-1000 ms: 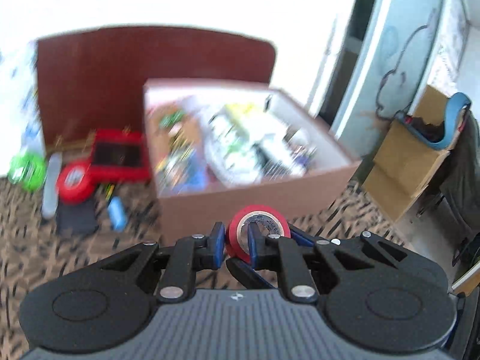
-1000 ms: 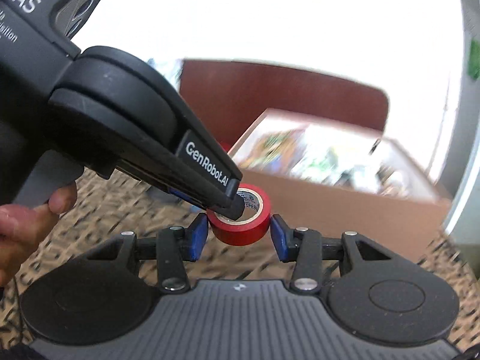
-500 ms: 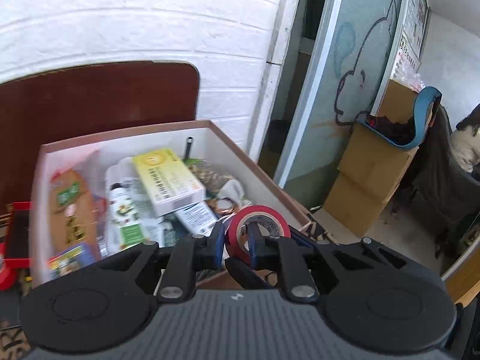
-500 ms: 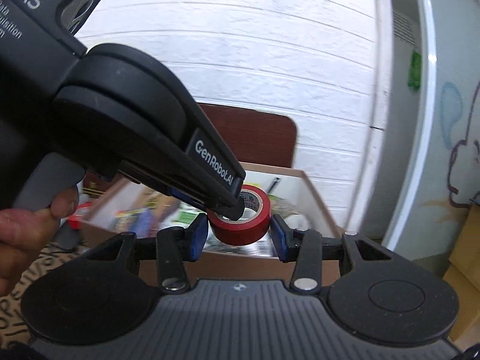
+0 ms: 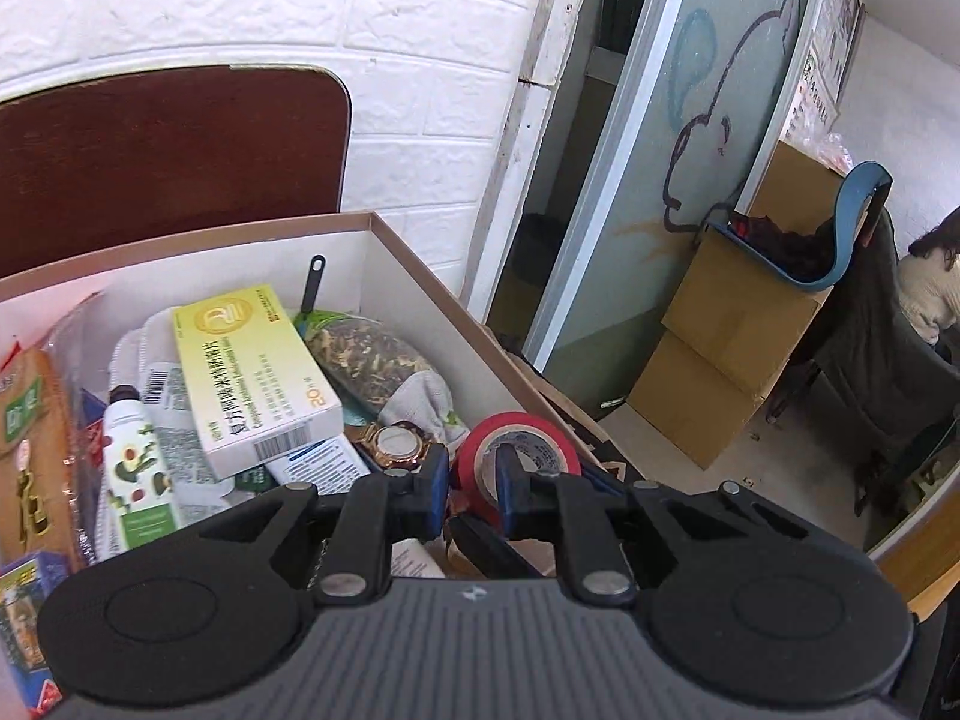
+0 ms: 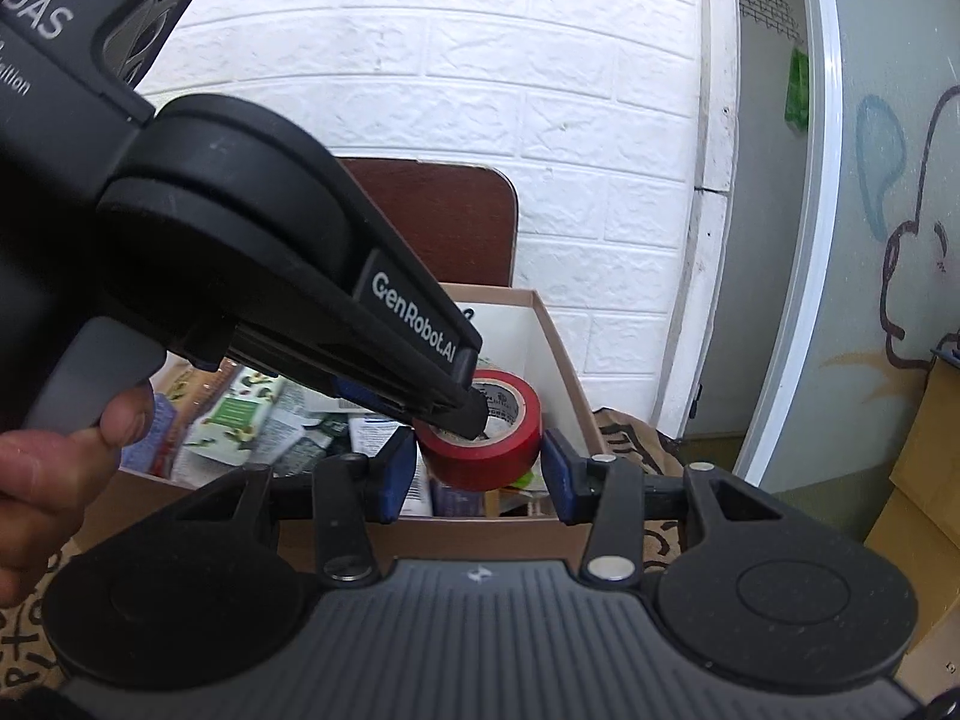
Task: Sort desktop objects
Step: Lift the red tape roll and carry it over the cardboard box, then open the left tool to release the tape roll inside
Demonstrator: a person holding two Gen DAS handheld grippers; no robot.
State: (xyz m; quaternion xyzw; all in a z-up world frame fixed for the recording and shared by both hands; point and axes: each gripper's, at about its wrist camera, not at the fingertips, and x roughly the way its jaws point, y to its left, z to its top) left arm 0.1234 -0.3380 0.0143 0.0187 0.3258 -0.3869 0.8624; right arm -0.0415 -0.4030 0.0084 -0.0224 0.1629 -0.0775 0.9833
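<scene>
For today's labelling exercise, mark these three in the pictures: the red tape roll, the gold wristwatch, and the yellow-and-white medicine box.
red tape roll [image 6: 487, 456], right wrist view, on its red outer band.
gold wristwatch [image 5: 393, 445], left wrist view, on its dial.
yellow-and-white medicine box [image 5: 252, 372], left wrist view, on its printed top face.

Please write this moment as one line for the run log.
left gripper: shut on red tape roll | right gripper: open around roll | position: over cardboard box

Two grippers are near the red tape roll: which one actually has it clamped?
The left gripper: its jaws pinch the red tape roll's wall, one through the core. The right gripper's jaws only flank the roll with gaps.
</scene>
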